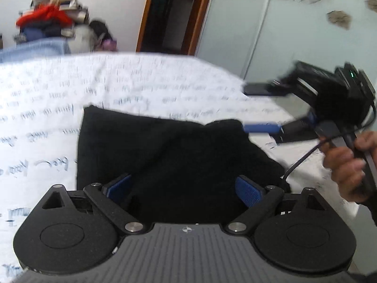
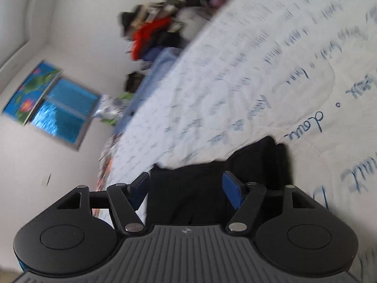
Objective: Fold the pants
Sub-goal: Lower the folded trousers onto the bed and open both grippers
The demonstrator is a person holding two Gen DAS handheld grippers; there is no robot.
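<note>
Black pants (image 1: 169, 155) lie folded in a compact bundle on a white bedsheet with blue script (image 1: 47, 108). My left gripper (image 1: 183, 188) is open, its blue pads wide apart just above the near edge of the pants. My right gripper shows in the left wrist view (image 1: 259, 108) at the right, held by a hand, its blue fingers spread at the far right corner of the pants. In the right wrist view the right gripper (image 2: 186, 188) is open over the black pants (image 2: 212, 188), nothing between its pads.
A pile of clothes (image 1: 51, 21) with a red item sits beyond the bed's far left. A wooden door frame (image 1: 169, 14) and a pale wardrobe (image 1: 282, 23) stand behind. A blue window (image 2: 54, 108) is on the wall. The bed edge (image 2: 122, 127) drops off at left.
</note>
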